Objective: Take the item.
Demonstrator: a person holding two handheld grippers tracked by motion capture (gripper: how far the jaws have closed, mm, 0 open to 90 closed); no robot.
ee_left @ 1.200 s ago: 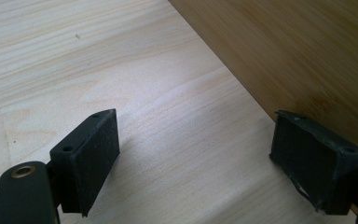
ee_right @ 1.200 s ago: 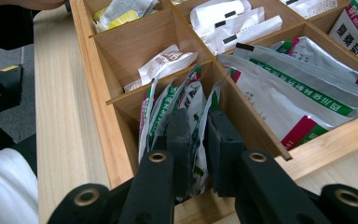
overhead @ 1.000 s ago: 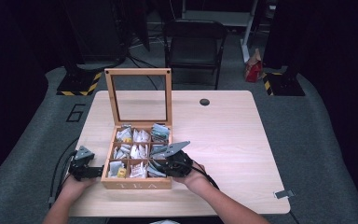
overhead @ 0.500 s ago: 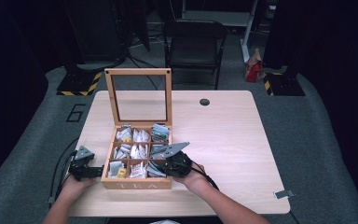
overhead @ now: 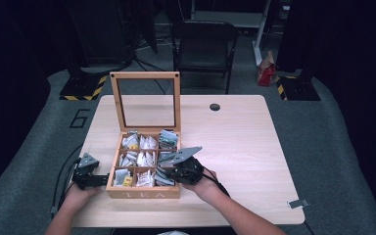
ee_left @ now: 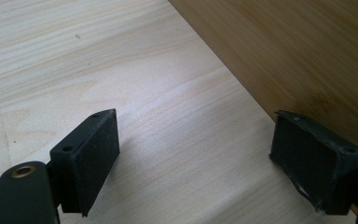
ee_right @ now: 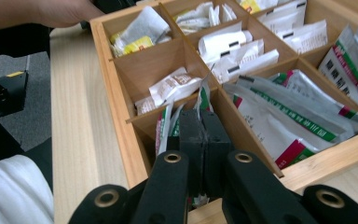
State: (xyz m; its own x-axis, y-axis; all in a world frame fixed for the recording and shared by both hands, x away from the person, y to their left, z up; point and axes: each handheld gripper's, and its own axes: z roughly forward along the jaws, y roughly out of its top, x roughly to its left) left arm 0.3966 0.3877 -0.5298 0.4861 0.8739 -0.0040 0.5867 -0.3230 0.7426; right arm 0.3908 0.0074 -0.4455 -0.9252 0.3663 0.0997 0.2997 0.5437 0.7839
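The right gripper [ee_right: 200,140] has its jaws pressed together down inside the front right compartment of the wooden tea box [overhead: 144,193], pinched on a green-and-red tea packet [ee_right: 202,95] whose top edge pokes up above the pads; more packets of that sort [ee_right: 289,116] lie slanting in the compartment just behind it. The left gripper [ee_left: 191,158] sits with its jaws spread wide and nothing between them, low over the bare table [ee_left: 74,56], one pad close against the box's outer left wall [ee_left: 284,51]. From above, that gripper [overhead: 90,178] is at the box's front left corner and the other [overhead: 183,169] leans in over its right side. The box stands near the table's front edge, left of centre, its glass-paned lid [overhead: 144,100] propped upright at the back, white sachets [overhead: 144,157] in the middle compartments.
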